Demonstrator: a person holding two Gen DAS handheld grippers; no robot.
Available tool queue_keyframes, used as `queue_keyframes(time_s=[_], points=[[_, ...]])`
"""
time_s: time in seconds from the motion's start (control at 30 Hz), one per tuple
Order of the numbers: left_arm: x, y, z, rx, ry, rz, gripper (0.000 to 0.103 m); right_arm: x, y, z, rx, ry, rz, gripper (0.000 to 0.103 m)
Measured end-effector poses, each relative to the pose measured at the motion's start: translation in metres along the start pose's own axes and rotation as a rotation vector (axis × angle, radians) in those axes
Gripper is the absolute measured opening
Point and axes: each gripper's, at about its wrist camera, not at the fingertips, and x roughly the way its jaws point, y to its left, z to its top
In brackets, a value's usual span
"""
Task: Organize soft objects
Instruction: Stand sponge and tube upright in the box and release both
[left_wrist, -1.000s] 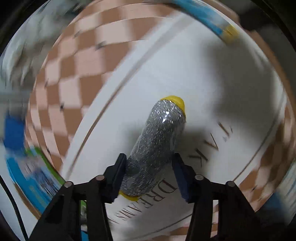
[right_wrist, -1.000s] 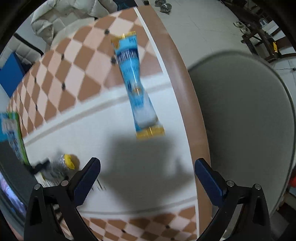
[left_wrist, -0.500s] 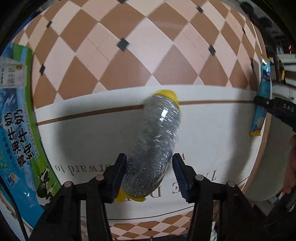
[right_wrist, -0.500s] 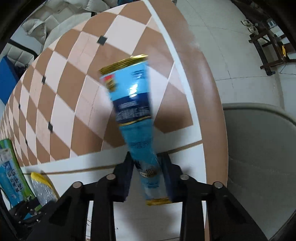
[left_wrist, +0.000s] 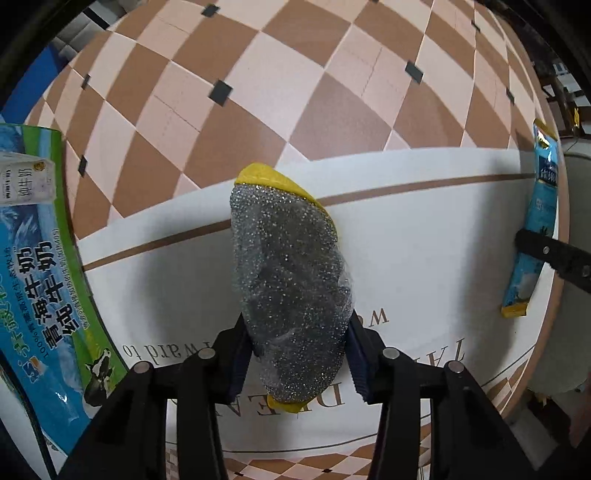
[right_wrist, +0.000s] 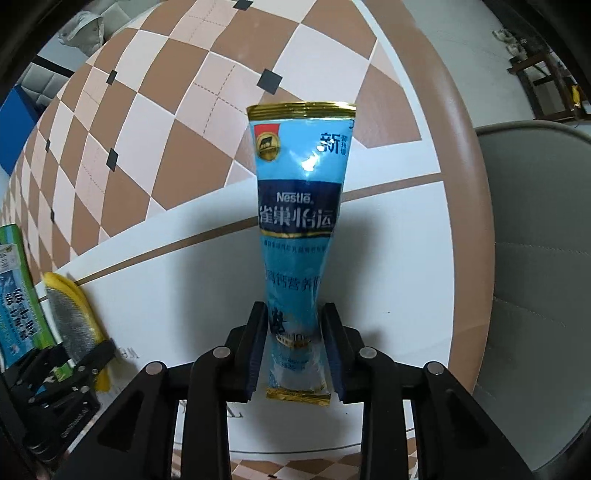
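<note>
My left gripper (left_wrist: 297, 354) is shut on a silver glittery scouring pad with yellow backing (left_wrist: 288, 280), held above the white mat (left_wrist: 424, 258). My right gripper (right_wrist: 295, 350) is shut on the lower part of a blue Nestle sachet (right_wrist: 299, 206) with gold ends, held upright above the mat (right_wrist: 184, 288). The sachet also shows at the right edge of the left wrist view (left_wrist: 532, 229), and the scouring pad with the left gripper shows at the lower left of the right wrist view (right_wrist: 72, 321).
A blue and green milk pack (left_wrist: 33, 266) lies at the left, also in the right wrist view (right_wrist: 14, 291). The round table has a brown and pink checkered cloth (left_wrist: 295, 92). A grey chair (right_wrist: 535, 240) stands by the table's right edge.
My right gripper closed on the blue sachet and lifted it off the mat. My left gripper swung round with the scouring pad still held, and now faces the checkered cloth.
</note>
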Motion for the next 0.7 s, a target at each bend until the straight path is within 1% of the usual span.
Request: queue_keyframes(time_s=[0.03,0.07,0.13,0.23,0.37,0.43,0.47,0.53,0.57,0.63,0.7], points=[[-0.002,-0.002,-0.003,-0.002,-0.013,0.005,0.04,-0.001,0.003,-0.003,-0.003,-0.007,-0.013,0.025],[-0.006,-0.004,-0.006,-0.001,-0.031,0.01,0.04,-0.003,0.013,-0.021,-0.002,-0.01,-0.013,0.021],[-0.015,-0.004,-0.013,0.001,-0.06,0.008,0.039,-0.01,0.022,-0.036,0.001,-0.017,0.012,0.02],[-0.039,0.001,-0.027,0.0,-0.112,-0.029,0.039,-0.029,0.04,-0.053,-0.025,-0.043,0.042,0.019],[-0.078,0.028,-0.058,-0.012,-0.178,-0.086,0.039,-0.067,0.081,-0.086,-0.082,-0.096,0.113,0.019],[-0.104,0.051,-0.074,-0.033,-0.212,-0.105,0.039,-0.088,0.11,-0.105,-0.115,-0.121,0.167,0.019],[-0.115,0.072,-0.082,-0.049,-0.229,-0.113,0.039,-0.096,0.123,-0.11,-0.131,-0.128,0.187,0.019],[-0.137,0.111,-0.093,-0.093,-0.246,-0.129,0.039,-0.115,0.165,-0.125,-0.175,-0.145,0.232,0.019],[-0.141,0.127,-0.094,-0.11,-0.247,-0.137,0.039,-0.12,0.182,-0.13,-0.199,-0.149,0.256,0.019],[-0.15,0.173,-0.086,-0.153,-0.239,-0.157,0.039,-0.129,0.224,-0.142,-0.244,-0.144,0.307,0.019],[-0.153,0.209,-0.086,-0.197,-0.225,-0.163,0.039,-0.132,0.261,-0.15,-0.269,-0.145,0.329,0.019]])
